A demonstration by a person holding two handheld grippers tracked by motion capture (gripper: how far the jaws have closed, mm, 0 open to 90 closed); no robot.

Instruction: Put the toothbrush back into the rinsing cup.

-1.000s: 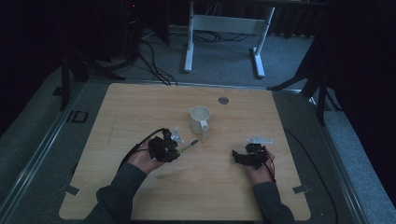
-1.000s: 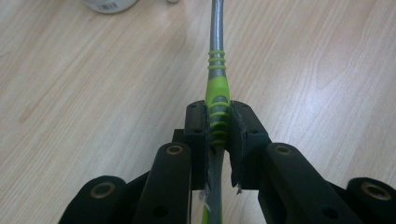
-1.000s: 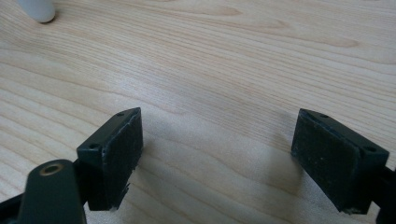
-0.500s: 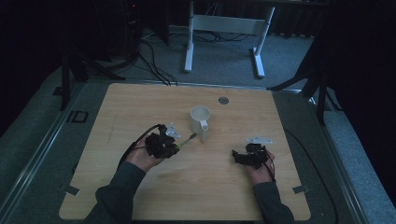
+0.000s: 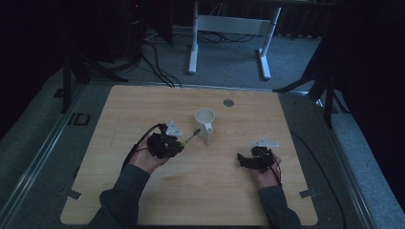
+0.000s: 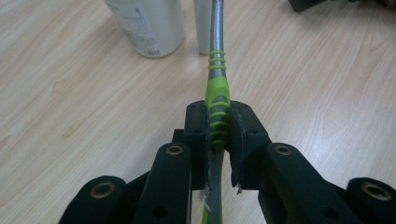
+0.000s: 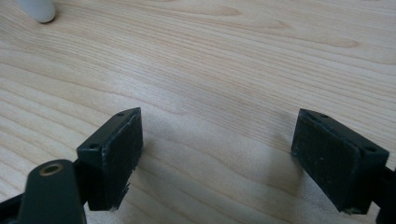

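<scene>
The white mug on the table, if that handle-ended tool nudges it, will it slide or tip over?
The white mug stands upright on a base about as wide as its mouth, so it would probably slide on the smooth wooden table rather than tip. It looks empty, likely light. The green-and-grey tool, clamped in the left hand-held gripper, looks stiff enough to push it.

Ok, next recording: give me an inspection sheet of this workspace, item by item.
Surface: pale wooden table, bare grain, small round disc near the far edge.
Job's things: green-and-grey handled tool pointing toward the white mug, tip close to its handle.
Clutter: nothing seen.
Grippers: left gripper shut on the tool; right gripper open, nothing between the jaws, low over the table.
Cables: black cable trailing from the left gripper; more on the floor beyond.
Surroundings: grey carpet, white stand, dark room.
</scene>
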